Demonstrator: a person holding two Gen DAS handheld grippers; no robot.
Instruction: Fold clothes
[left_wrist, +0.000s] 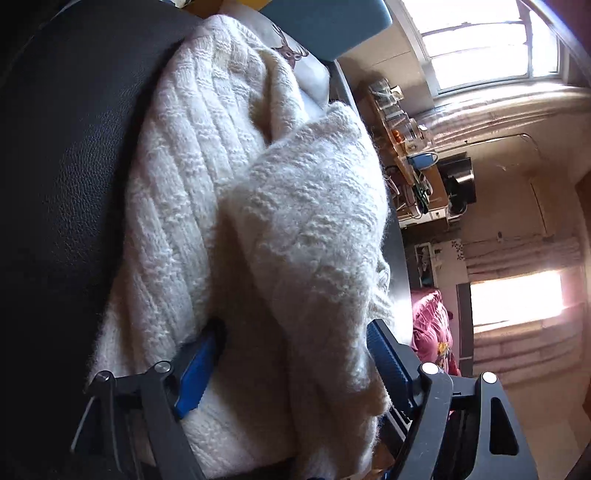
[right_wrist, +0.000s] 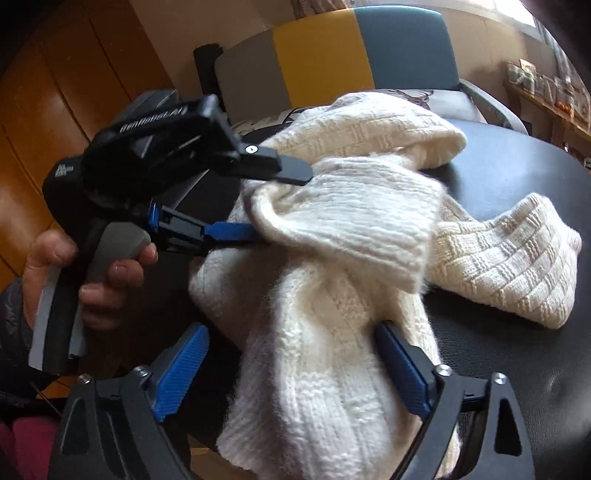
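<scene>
A cream knitted sweater (left_wrist: 221, 221) lies bunched on the black leather-like tabletop (left_wrist: 55, 184). In the left wrist view, my left gripper (left_wrist: 295, 326) stands open with a thick fold of the sweater between its blue pads. The right wrist view shows the sweater (right_wrist: 332, 258) with one sleeve spread to the right. There my right gripper (right_wrist: 291, 326) is open wide around a hanging part of the knit at the table's near edge. My left gripper (right_wrist: 284, 205), held by a person's hand (right_wrist: 110, 273), also straddles a rolled fold there, its jaws apart.
A grey, yellow and teal chair (right_wrist: 332, 48) stands behind the table (right_wrist: 517, 166), with a deer-print cushion (right_wrist: 424, 96) on it. A cluttered wooden shelf (left_wrist: 413, 147) lines the far wall under windows. A pink quilt (left_wrist: 428, 325) lies beyond the table's edge.
</scene>
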